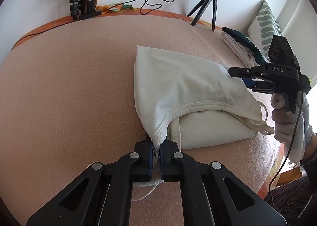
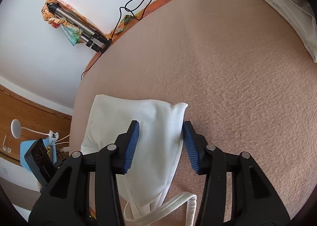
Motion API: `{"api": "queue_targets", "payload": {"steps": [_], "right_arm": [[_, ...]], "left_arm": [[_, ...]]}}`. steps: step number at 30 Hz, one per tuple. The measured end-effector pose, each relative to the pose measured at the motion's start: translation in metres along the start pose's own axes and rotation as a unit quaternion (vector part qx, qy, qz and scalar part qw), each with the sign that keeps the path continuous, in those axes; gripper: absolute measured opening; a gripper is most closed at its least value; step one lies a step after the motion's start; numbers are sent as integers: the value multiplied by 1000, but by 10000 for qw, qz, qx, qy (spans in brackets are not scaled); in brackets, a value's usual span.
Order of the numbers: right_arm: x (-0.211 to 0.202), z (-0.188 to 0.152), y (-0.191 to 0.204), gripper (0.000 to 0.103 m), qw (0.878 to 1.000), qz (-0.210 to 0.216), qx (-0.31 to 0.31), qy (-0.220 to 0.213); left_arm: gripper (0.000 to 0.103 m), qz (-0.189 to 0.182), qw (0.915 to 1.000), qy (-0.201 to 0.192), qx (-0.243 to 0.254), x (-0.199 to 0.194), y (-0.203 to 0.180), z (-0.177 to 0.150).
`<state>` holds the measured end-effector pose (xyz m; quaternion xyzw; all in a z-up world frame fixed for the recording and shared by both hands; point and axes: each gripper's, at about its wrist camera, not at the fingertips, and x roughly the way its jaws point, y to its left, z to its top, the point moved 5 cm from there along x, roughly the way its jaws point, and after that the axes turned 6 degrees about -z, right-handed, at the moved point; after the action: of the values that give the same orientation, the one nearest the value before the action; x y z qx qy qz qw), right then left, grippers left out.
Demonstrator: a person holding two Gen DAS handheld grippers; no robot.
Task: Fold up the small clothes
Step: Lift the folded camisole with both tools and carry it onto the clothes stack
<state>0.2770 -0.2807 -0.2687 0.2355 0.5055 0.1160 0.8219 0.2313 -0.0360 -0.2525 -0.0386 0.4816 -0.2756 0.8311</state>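
Note:
A white tank top (image 1: 184, 91) lies partly folded on the pink bed cover (image 1: 69, 87). My left gripper (image 1: 156, 152) is shut on its near ribbed edge and holds that edge lifted. My right gripper (image 2: 161, 142) is open, its blue pads (image 2: 131, 146) on either side of the top's far edge (image 2: 154, 127) without pinching it. In the left wrist view the right gripper (image 1: 237, 72) hovers at the garment's right side. White straps (image 2: 178, 204) trail near the right gripper's base.
A stack of folded clothes (image 1: 239, 45) and a leaf-print pillow (image 1: 265, 26) lie at the back right. A ring light on a tripod (image 1: 210, 2), a folded tripod (image 1: 81, 2) and a black cable (image 1: 158, 2) stand along the wall. The bed edge (image 1: 277, 168) is at the right.

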Motion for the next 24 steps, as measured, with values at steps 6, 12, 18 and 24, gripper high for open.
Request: {"api": "queue_targets", "payload": {"steps": [6, 12, 18, 24], "right_arm": [[-18, 1, 29, 10, 9973, -358, -605, -215], [-58, 12, 52, 9, 9923, -523, -956, -583], [-106, 28, 58, 9, 9863, -670, -1190, -924], [-160, 51, 41, 9, 9790, -929, -1265, -1299]], "left_arm": [[4, -33, 9994, -247, 226, -22, -16, 4], [3, -167, 9985, -370, 366, -34, -37, 10], [3, -335, 9953, -589, 690, -40, -74, 28], [3, -639, 9910, -808, 857, -31, -116, 60]]}}
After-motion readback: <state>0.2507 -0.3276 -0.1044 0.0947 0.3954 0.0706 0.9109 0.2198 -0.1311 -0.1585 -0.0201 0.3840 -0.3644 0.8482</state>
